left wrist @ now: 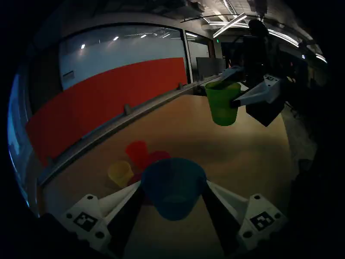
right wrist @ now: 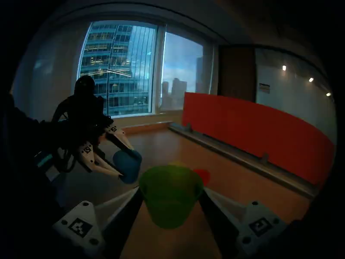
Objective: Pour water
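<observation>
In the left gripper view my left gripper point(left wrist: 174, 190) is shut on a blue cup point(left wrist: 174, 186), held upright above the wooden table point(left wrist: 241, 151). Farther off, my right gripper point(left wrist: 227, 91) holds a green cup point(left wrist: 223, 102) in the air, roughly upright. The right gripper view has my right gripper point(right wrist: 170, 196) shut on that green cup point(right wrist: 170, 194). Across from it, the left gripper point(right wrist: 122, 163) holds the blue cup point(right wrist: 128, 165) tilted toward the right. I cannot see water in either cup.
A red cup point(left wrist: 138, 152), a yellow cup point(left wrist: 120, 172) and a darker red cup point(left wrist: 156, 158) stand on the table behind the blue one. An orange-red wall panel point(left wrist: 108, 99) runs along the table's far edge. A person's dark silhouette point(right wrist: 82, 112) stands before the windows.
</observation>
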Demonstrator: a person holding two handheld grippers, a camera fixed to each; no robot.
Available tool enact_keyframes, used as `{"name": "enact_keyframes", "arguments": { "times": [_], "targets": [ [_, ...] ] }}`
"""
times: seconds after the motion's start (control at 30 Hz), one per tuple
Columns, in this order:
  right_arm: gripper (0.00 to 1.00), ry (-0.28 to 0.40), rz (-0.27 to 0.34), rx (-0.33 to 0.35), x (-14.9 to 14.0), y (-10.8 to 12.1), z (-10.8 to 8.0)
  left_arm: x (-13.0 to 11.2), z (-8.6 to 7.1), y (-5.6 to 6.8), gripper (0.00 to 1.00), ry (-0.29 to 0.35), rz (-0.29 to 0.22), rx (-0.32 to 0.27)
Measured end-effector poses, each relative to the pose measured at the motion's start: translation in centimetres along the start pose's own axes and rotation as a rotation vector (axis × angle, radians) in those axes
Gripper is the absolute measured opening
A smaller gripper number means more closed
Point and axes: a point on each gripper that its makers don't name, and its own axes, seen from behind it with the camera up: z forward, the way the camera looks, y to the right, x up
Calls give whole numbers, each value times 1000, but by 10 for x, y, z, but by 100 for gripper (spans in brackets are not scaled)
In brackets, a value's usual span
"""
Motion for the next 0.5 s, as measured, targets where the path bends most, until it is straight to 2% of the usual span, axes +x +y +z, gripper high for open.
{"name": "enact_keyframes", "arguments": {
  "times": [0.5],
  "targets": [
    [90,-118,-6,36,-42,-3,15,-36,18,9,86,-113,30,-69]
  ]
}}
